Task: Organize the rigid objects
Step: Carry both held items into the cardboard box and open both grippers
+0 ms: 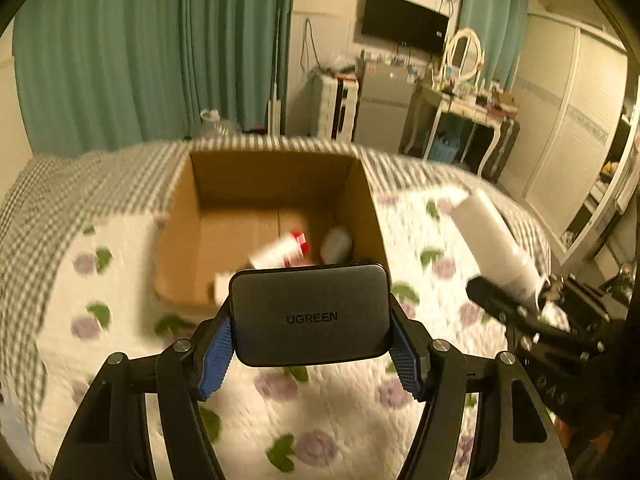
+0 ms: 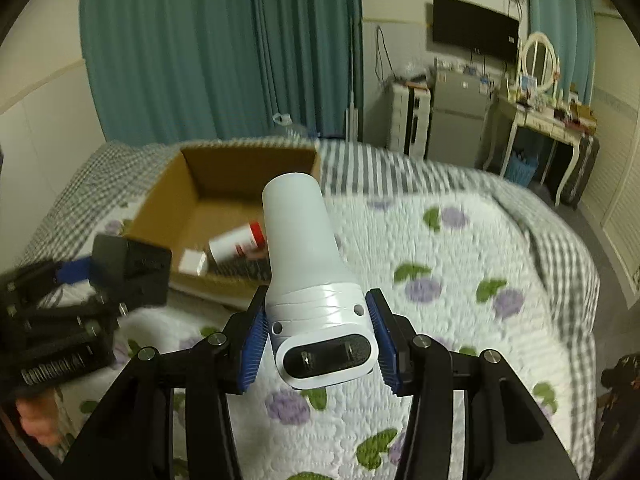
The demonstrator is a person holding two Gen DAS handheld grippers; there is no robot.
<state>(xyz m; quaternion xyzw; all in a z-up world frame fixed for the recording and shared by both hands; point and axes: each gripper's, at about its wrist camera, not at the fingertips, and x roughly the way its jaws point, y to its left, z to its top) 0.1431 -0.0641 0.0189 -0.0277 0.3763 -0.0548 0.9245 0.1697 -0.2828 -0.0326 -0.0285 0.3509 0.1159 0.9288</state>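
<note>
Quilted white bedspread (image 2: 460,248) with purple flowers and green leaves is lying under both grippers, serving as the work surface; its far edge is giving way to a grey checked cover.

Cardboard box (image 1: 256,184) is sitting open-topped on the bed, straight ahead of the left gripper and ahead-left of the right one, likely the collecting point for the loose items. Its near wall is partly hidden behind the held objects in both views.

White plug-in device (image 2: 296,240) is being gripped at its ribbed base by the right gripper (image 2: 318,336), blue pads pressing both flanks. Its two-pin plug face is pointing back at the camera and its long body is jutting forward, tilted toward the box. Holding the base seems to keep the long end free to tip in first.

Dark grey UGREEN charger (image 1: 310,314) is being clamped by the left gripper (image 1: 310,340) across its short sides, logo face up, just short of the box's near wall. The flat hold looks ready for a drop over the rim.

Inside the box, beyond the left gripper, a white bottle with a red cap (image 1: 280,250) is lying on its side, blurred; a smaller white container (image 1: 336,244) is resting to its right. A small white box (image 2: 194,262) and something dark and ribbed beside it are showing in the right view; I cannot tell what the latter is.

Motion blur is smearing the box contents and bedding.
</note>
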